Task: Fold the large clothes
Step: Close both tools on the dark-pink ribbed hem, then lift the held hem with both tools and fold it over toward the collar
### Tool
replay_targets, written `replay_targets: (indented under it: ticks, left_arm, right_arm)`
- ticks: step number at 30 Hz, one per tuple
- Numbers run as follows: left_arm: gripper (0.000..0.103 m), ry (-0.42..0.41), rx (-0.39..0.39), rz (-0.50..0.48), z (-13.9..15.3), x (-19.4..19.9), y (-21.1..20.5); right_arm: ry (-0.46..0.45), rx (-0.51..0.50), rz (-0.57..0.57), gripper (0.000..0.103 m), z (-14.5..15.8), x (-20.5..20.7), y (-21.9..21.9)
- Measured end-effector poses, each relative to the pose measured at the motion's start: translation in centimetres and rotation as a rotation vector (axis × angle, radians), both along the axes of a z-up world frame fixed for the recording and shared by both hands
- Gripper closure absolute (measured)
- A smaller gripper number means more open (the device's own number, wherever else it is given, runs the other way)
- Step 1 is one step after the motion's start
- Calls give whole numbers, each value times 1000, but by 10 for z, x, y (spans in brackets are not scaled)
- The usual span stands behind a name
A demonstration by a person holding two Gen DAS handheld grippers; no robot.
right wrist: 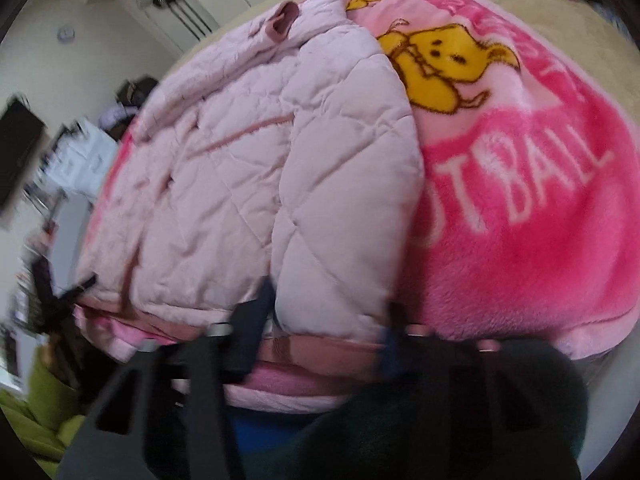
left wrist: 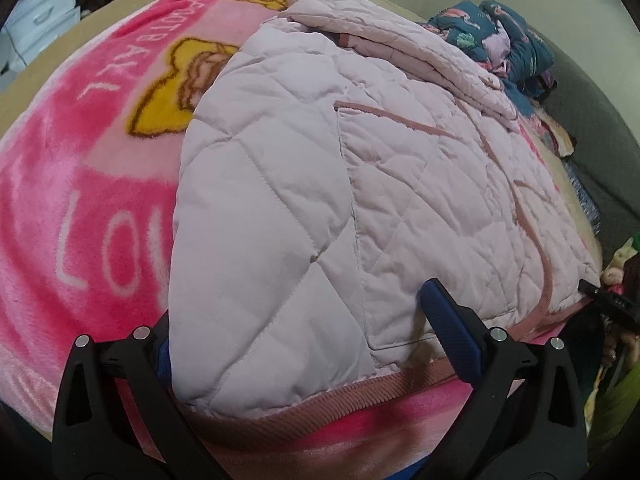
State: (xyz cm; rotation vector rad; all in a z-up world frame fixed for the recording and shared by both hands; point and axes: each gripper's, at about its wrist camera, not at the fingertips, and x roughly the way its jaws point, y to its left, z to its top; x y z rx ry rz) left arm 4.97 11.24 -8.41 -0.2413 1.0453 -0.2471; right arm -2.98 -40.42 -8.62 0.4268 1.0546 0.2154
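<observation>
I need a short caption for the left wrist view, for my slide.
Left gripper straddles the ribbed hem of a pale pink quilted jacket lying on a pink cartoon blanket.

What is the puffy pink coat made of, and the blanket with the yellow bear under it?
The coat looks like smooth, slightly shiny woven fabric with padding inside: stitched diamond lines puff it up. Its hem band looks ribbed knit. The blanket looks like soft fleece, fuzzy on top.

A pale pink quilted jacket (left wrist: 320,184) lies spread flat on a bright pink fleece blanket (left wrist: 80,200). Its stitching forms a diamond pattern, and darker dusty-pink ribbed trim runs along the hem nearest both cameras. A sleeve with a ribbed cuff (right wrist: 282,22) lies folded across the far end.
</observation>
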Motion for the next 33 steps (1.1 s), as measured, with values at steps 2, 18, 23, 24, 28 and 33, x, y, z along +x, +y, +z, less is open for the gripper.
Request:
replay_targets:
  ticks: [2, 18, 23, 24, 28, 33]
  left_arm:
    - [26, -13, -13, 12, 3, -2, 3]
    - [88, -212, -8, -41, 63, 0, 5]
    - [88, -277, -3, -39, 84, 7, 0]
    - [88, -286, -9, -38, 87, 9, 0]
    - [89, -338, 19, -35, 102, 18, -3]
    - [89, -381, 32, -27, 117, 29, -4]
  right_arm:
    - [-28, 7, 5, 73, 5, -1, 2]
    - [-306, 16, 29, 81, 80, 14, 9]
    - [-372, 24, 14, 81, 98, 22, 6]
    - [-383, 25, 10, 81, 101, 25, 5]
    - [-416, 39, -11, 82, 112, 36, 4]
    - [-458, 49, -43, 82, 124, 49, 1]
